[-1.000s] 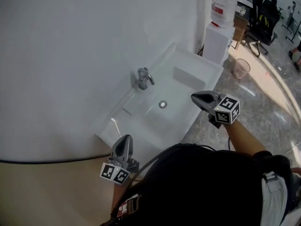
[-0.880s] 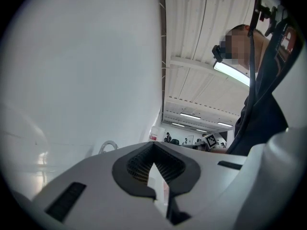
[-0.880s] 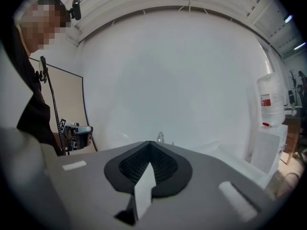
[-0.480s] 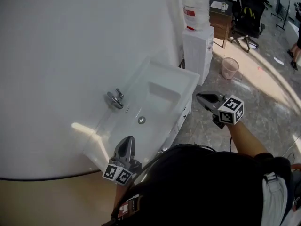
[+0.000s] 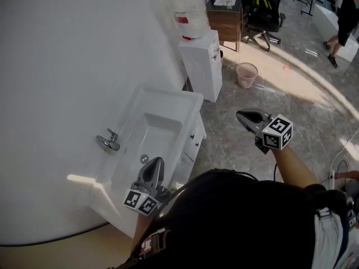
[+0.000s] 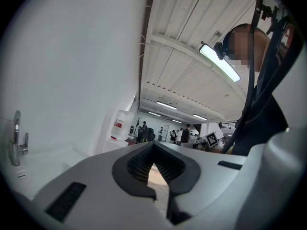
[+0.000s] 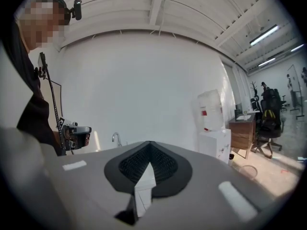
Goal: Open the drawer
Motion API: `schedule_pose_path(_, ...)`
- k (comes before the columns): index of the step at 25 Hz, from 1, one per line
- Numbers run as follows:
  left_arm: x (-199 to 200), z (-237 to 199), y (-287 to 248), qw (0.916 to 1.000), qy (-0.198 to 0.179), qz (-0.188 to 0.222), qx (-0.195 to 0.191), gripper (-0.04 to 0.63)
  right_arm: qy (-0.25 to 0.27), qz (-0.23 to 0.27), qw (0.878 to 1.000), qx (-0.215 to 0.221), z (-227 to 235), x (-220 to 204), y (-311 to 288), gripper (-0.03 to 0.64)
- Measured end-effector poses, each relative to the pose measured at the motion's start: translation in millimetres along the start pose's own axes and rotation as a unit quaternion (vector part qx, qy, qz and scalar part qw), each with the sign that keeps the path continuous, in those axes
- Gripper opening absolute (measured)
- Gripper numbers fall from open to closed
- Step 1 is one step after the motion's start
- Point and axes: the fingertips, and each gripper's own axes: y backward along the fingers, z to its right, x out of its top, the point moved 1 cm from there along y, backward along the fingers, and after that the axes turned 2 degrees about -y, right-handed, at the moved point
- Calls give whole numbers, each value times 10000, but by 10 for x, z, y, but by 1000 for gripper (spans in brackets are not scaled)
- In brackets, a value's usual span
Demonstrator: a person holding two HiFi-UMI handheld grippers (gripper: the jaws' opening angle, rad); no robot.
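- Drawer point(image 5: 194, 140): in the front face of the white sink cabinet point(image 5: 188, 160), which carries small dark knobs. It lies between the two tongs, just beyond and to the right of the left tongs' tip and to the left of the right tongs. Neither pair touches it. The front looks flush with the cabinet, though it is too small to tell for sure.
- Left tongs point(image 5: 158, 161): jaws together with nothing between them. They point roughly level, and the tip is over the near edge of the sink top.
- Right tongs point(image 5: 242, 116): jaws closed tip to tip and empty. They are held over the floor, clear of the cabinet, and point towards it.
- Sink basin point(image 5: 150, 134): white and rectangular, ahead of the left tongs. The chrome faucet point(image 5: 107, 143) is to the left of those tongs, on the wall side.
- White wall point(image 5: 67, 66): runs along the left of the left tongs, behind the sink.
- Water dispenser point(image 5: 202, 63): stands well beyond both tongs, past the far end of the sink. It is white, with an inverted bottle point(image 5: 188, 10) on top.
- Waste basket point(image 5: 247, 74): on the stone floor point(image 5: 291, 100), beyond the right tongs and just right of the dispenser.
- Wooden bench point(image 5: 227, 15) and black office chair point(image 5: 263, 10): further off in the same direction.
- A person point(image 5: 342, 18) stands at the far right, well away from the right tongs.
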Motion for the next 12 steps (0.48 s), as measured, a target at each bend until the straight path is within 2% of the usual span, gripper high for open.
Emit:
schedule_pose_path(6, -129, 258, -647, 9977, 93, -198, -646, -11, -109, 77, 9978, -647, 409, -73, 572, -2)
schedule_pose_path(12, -261, 435, -1131, 9914, 223, -372, -1234, -11, -176, 51, 9922, -1236, 607, -156, 998, -2)
